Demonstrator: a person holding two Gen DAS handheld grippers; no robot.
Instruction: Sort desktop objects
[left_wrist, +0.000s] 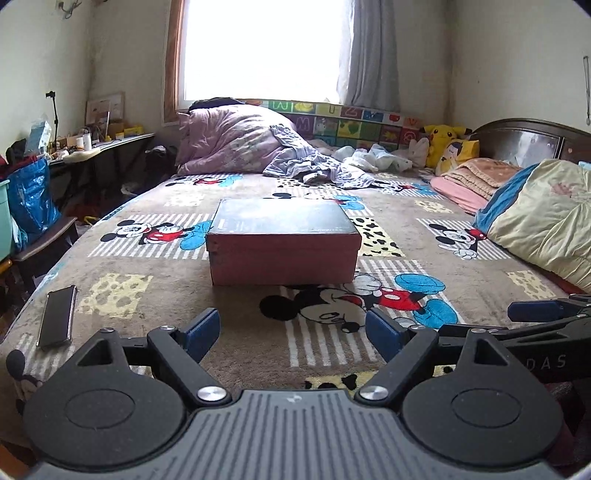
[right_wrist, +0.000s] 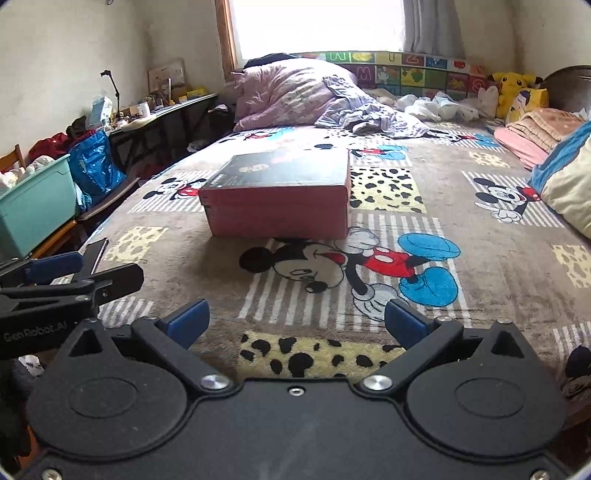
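Two grippers hover low over the near end of a bed (left_wrist: 155, 266) covered in a cartoon-mouse blanket, both aimed at a closed box lying ahead. The left gripper (left_wrist: 293, 328) has its blue-padded jaws spread wide with nothing between them; the right gripper (right_wrist: 297, 321), just beside it, is spread equally wide and likewise holds nothing. A phone (left_wrist: 57, 319) lies flat on the blanket, nearer than the box (left_wrist: 282, 243) and well to its left, close to the bed's left edge. The box, pink-sided with a dark lid, sits square on the blanket around mid-bed, touching nothing else. Beyond the box are a heaped purple quilt (left_wrist: 229, 140) and loose clothes (left_wrist: 317, 166), with folded blankets and a yellow plush toy (left_wrist: 441, 142) further right against the headboard. Left of the box, off the bed, a cluttered desk (left_wrist: 110, 142) stands against the wall. Judging by the scene, sorting has barely begun: phone and box appear untouched, the lid is on, and every pickup and placement remains to be done.
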